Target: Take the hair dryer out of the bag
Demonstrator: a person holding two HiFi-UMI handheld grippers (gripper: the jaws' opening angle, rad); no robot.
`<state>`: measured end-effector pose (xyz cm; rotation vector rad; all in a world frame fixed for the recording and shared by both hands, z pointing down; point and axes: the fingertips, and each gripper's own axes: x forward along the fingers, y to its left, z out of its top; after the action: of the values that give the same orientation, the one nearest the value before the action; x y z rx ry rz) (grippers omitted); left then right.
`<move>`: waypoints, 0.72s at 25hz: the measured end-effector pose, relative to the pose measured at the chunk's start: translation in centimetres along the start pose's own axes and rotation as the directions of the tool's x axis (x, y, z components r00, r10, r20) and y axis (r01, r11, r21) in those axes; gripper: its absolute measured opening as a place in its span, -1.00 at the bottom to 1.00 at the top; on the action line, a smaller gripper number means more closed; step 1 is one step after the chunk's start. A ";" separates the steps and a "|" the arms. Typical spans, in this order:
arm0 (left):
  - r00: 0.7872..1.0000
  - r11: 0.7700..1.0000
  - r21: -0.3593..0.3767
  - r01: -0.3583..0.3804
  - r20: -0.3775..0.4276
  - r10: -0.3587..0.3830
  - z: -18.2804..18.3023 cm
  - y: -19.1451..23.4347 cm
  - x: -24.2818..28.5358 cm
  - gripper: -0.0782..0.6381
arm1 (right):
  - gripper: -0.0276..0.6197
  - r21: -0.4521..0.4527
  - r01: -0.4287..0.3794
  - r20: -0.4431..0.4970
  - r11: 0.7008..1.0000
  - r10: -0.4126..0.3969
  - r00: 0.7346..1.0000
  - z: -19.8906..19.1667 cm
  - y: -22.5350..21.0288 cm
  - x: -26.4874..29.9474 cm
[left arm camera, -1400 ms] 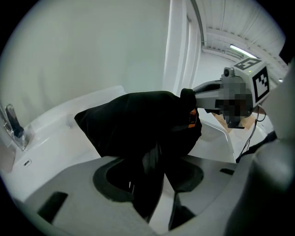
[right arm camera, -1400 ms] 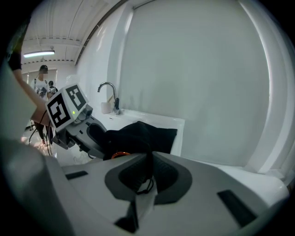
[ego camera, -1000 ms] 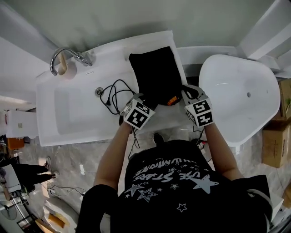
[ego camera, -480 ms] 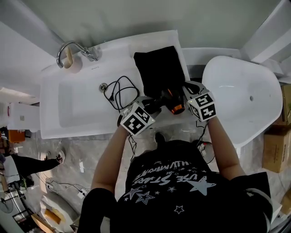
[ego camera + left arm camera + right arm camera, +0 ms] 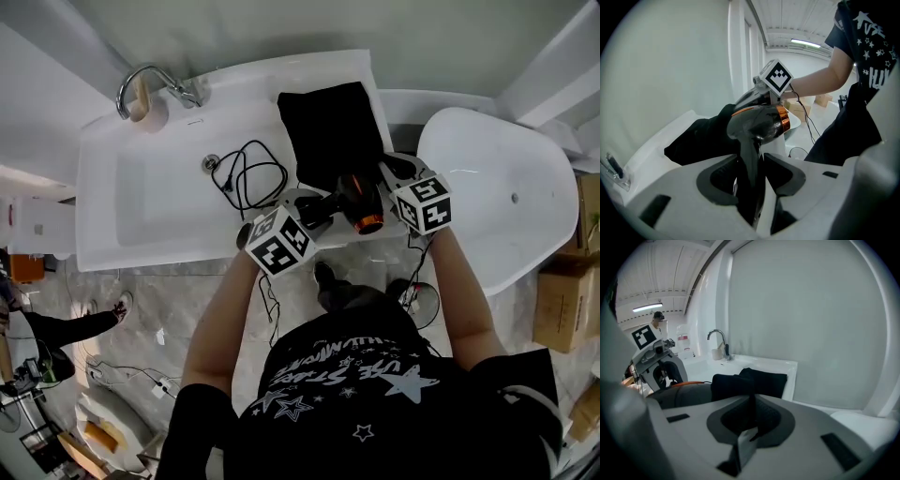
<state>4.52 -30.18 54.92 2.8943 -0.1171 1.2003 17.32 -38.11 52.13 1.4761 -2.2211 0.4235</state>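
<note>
Left gripper (image 5: 311,211) (image 5: 751,161) is clamped on the hair dryer (image 5: 356,197) (image 5: 757,124) by its dark handle. The jaws have just been closing, and in the left gripper view the handle stands upright between the two pads with both pressing on it. The dryer's glossy black body sits just at the near, open end of the bag (image 5: 328,131) (image 5: 698,136). Its copper-orange ring (image 5: 368,223) (image 5: 784,119) points away from the bag, toward the person. The rear of the dryer is touching or just beside the bag's mouth – whether any of it is inside the fabric I cannot tell.

The right gripper (image 5: 386,171) (image 5: 751,401) is at the bag's near right corner, jaws together on a thin fold of the black cloth. In the right gripper view the fabric rises from between the pads to the rest of the bag (image 5: 759,378), which lies flat beyond them.

The bag rests on the white sink (image 5: 141,206), on the ledge along the basin's right side. Left of the bag, a black cord (image 5: 246,178) lies in loose loops inside the basin. Further left and toward the wall stands the chrome faucet (image 5: 150,80) (image 5: 719,338). Right of the bag, well apart from it, is a white bathtub (image 5: 497,187).
</note>
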 end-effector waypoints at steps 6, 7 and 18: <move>1.000 0.998 0.055 -0.026 0.017 0.025 0.0 -0.5 -1.8 -0.26 | -0.85 0.014 -0.002 0.003 1.000 0.002 1.000 -0.1 0.3 0.1; 1.000 0.997 0.069 -0.026 0.018 0.025 0.1 -0.7 -2.1 -0.26 | -0.85 0.014 -0.003 0.003 1.000 0.003 1.000 0.0 0.4 0.1; 0.998 0.986 0.165 -0.022 0.059 0.012 1.9 -3.6 -5.3 -0.27 | -0.85 0.040 -0.015 0.026 0.999 0.014 1.000 1.2 0.7 0.2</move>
<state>2.40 -26.34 49.97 3.0775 -0.0439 1.1831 16.41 -38.61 51.18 1.4942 -2.2571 0.4587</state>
